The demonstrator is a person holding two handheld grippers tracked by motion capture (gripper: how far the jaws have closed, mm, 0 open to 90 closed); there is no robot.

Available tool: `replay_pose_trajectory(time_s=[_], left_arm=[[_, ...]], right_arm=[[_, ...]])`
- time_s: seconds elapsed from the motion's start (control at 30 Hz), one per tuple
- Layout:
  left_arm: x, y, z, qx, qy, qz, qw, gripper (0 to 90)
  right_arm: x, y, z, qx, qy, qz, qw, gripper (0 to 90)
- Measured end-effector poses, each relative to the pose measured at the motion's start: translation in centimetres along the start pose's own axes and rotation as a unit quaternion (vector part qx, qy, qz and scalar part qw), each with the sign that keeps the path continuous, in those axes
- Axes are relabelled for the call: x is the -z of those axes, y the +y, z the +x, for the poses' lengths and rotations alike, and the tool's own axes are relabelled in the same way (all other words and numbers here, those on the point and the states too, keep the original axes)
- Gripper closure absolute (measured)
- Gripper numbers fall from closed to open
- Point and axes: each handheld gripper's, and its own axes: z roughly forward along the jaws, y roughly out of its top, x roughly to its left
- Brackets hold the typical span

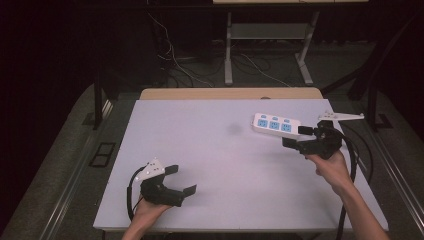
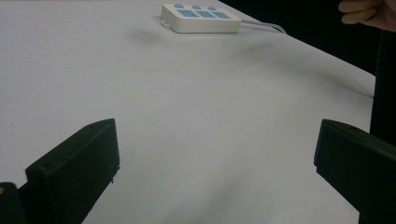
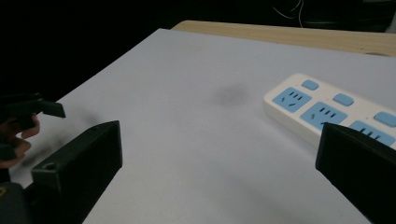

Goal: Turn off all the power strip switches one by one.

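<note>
A white power strip (image 1: 274,125) with blue sockets and switches lies flat at the far right of the white table (image 1: 215,150). My right gripper (image 1: 295,136) hovers just in front of the strip's right end, jaws wide open and nothing between them. In the right gripper view the strip (image 3: 336,112) lies ahead on the right, partly behind the right jaw of this gripper (image 3: 217,163). My left gripper (image 1: 182,180) rests near the table's front left, open and empty. In the left gripper view, its gripper (image 2: 215,163) frames bare tabletop, with the strip (image 2: 201,17) far off.
A wooden board edge (image 1: 230,93) runs along the table's far side. Beyond it stand metal frame legs (image 1: 228,50) among loose floor cables. The strip's grey cord (image 2: 266,26) trails off the table's right edge. Black cables hang from both grippers.
</note>
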Motion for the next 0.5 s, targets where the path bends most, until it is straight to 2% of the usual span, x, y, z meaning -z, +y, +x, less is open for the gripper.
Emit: replay_pose_trajectory(time_s=[0.17,0.5], left_arm=[[0.0,0.0,0.0,0.002,0.000,-0.001,1.0000,0.0],[0.0,-0.1,0.1,0.001,-0.002,0.003,1.0000,0.0]], right_arm=[[0.5,-1.6,0.9,0.002,0.006,-0.002,1.0000,0.5],[0.5,-5.5,2.0,0.003,0.005,0.013,0.9999,0.5]])
